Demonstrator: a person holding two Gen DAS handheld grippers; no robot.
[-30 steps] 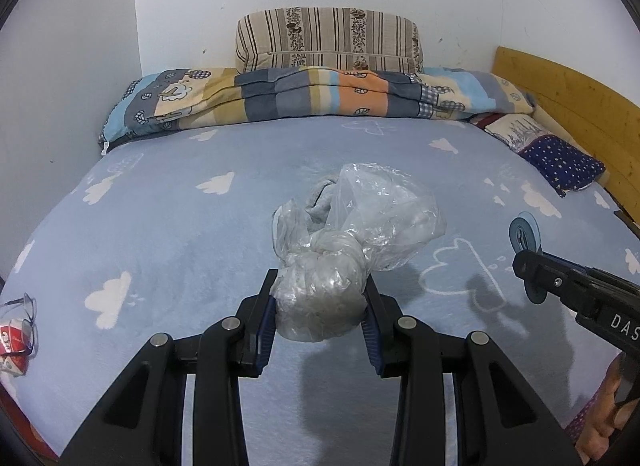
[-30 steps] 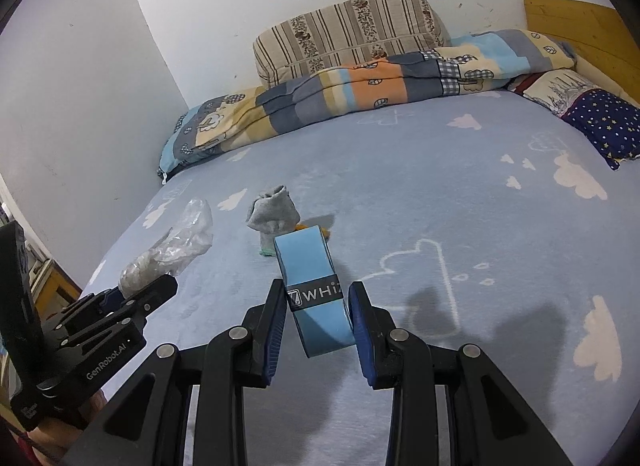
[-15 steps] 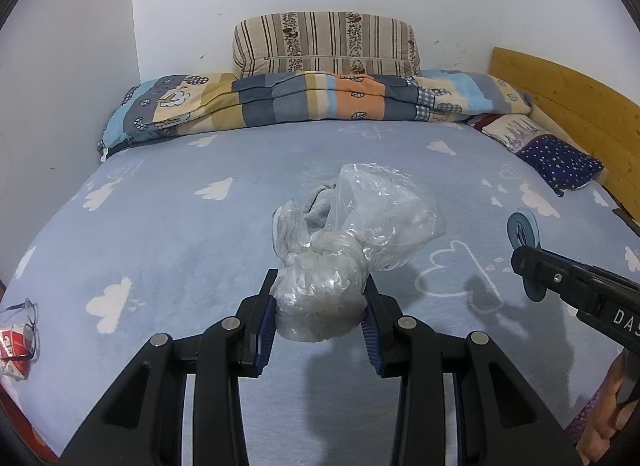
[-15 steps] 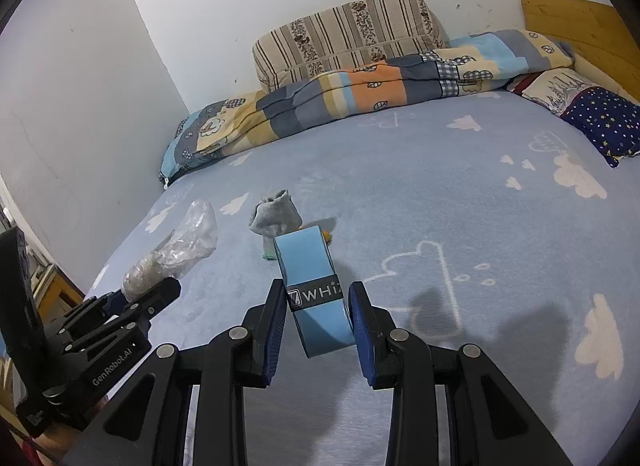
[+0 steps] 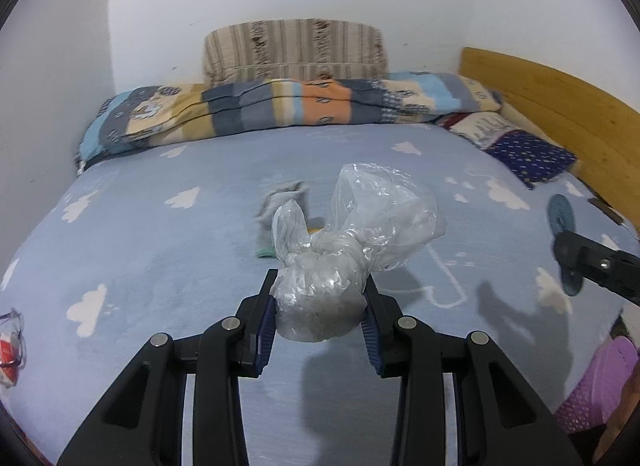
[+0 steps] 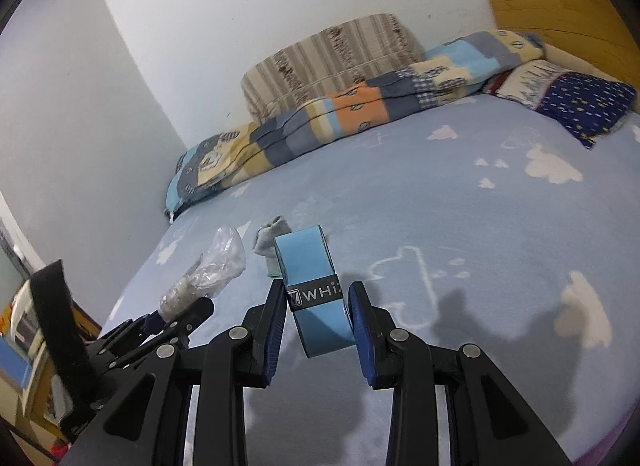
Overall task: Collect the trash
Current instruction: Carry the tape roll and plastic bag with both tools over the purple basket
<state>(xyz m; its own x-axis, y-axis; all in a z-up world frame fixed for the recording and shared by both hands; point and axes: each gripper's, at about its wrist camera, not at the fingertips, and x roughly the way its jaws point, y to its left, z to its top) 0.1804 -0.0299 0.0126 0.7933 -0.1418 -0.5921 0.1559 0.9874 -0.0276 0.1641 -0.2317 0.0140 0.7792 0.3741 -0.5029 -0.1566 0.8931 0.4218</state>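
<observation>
the left gripper (image 5: 320, 316) pinches a knotted clear bag (image 5: 336, 278) by its bulging lower end, pads pressed on both sides; the loose top of the bag flares up past the fingertips, above the bed (image 5: 160, 250). the right gripper (image 6: 318, 314) clamps a light blue pack (image 6: 312, 286) at its dark band, the pack sticking out forward between the fingers. a grey sock (image 6: 270, 238) lies on the bed just beyond both.

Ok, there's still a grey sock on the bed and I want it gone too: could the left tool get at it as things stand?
Probably not. The left tool is shut on the knotted plastic bag, which fills its jaws and hangs in front of the grey sock. The bed around the sock looks free, so emptying the tool first should do.
</observation>
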